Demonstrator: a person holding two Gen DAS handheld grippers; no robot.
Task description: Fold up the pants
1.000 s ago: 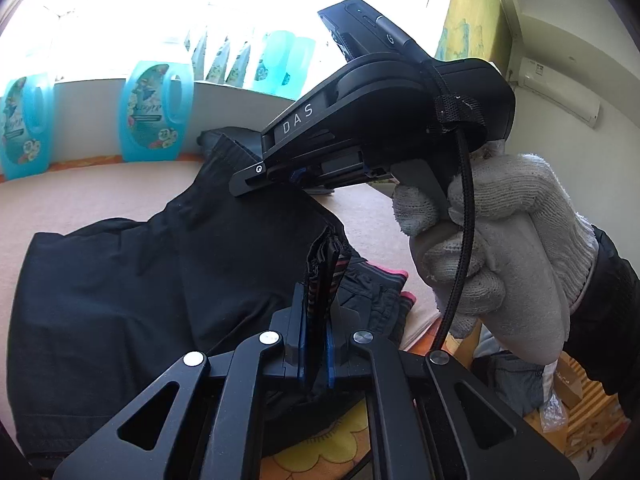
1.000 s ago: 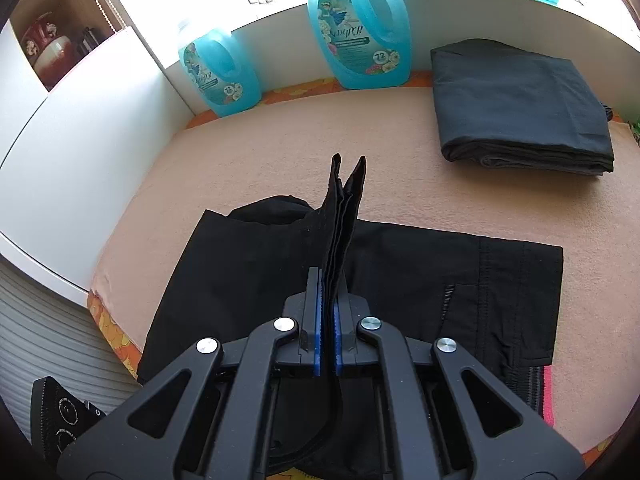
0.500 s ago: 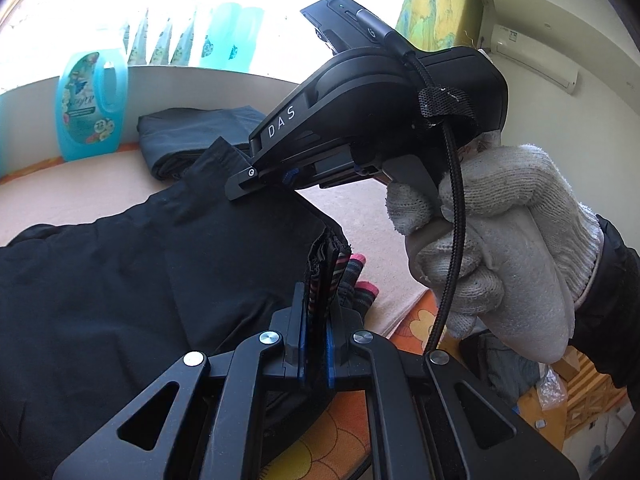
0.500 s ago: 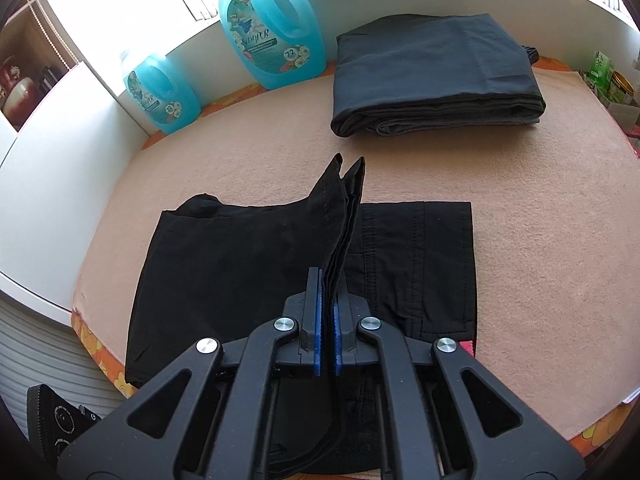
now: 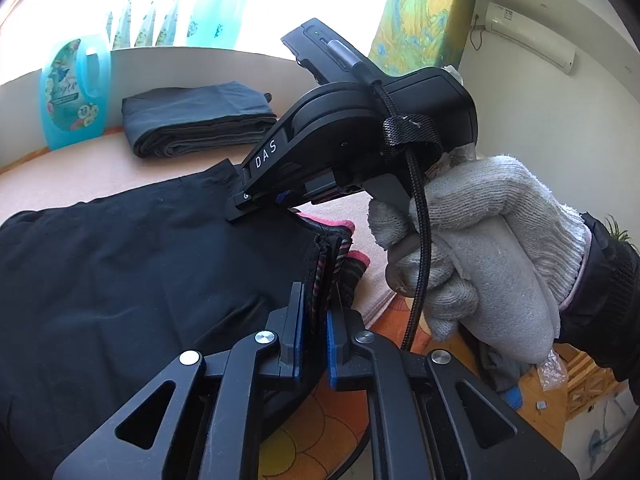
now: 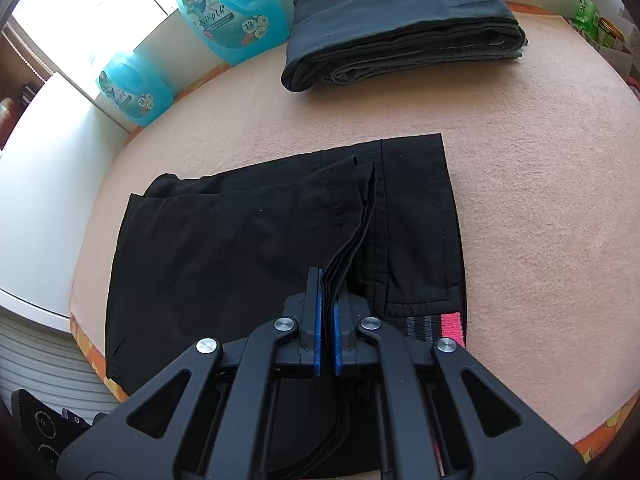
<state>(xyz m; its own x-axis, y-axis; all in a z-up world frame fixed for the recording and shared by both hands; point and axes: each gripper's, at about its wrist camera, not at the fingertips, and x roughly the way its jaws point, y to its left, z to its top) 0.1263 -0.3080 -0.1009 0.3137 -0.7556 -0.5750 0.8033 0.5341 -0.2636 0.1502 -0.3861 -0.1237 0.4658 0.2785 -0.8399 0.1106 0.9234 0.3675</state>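
Black pants [image 6: 248, 236] lie folded on the peach table cover [image 6: 532, 184], striped pink waistband [image 6: 451, 323] at the near right. My right gripper [image 6: 327, 312] is shut on the pants' folded-over cuff edges, low over the cloth. In the left wrist view my left gripper [image 5: 316, 320] is shut on the pants [image 5: 120, 272] at the striped waistband [image 5: 332, 264]. The right gripper's body [image 5: 360, 140] and gloved hand [image 5: 480, 256] sit just beyond it.
A folded dark grey garment [image 6: 400, 28] lies at the far side of the table, also in the left wrist view [image 5: 196, 116]. Two blue detergent bottles [image 6: 232, 8] [image 6: 134, 92] stand along the back wall. The table edge [image 6: 86, 344] runs near left.
Both grippers have carried the held layers across and down; the folded part now lies flatter over the waistband end. The far garment looks closer.
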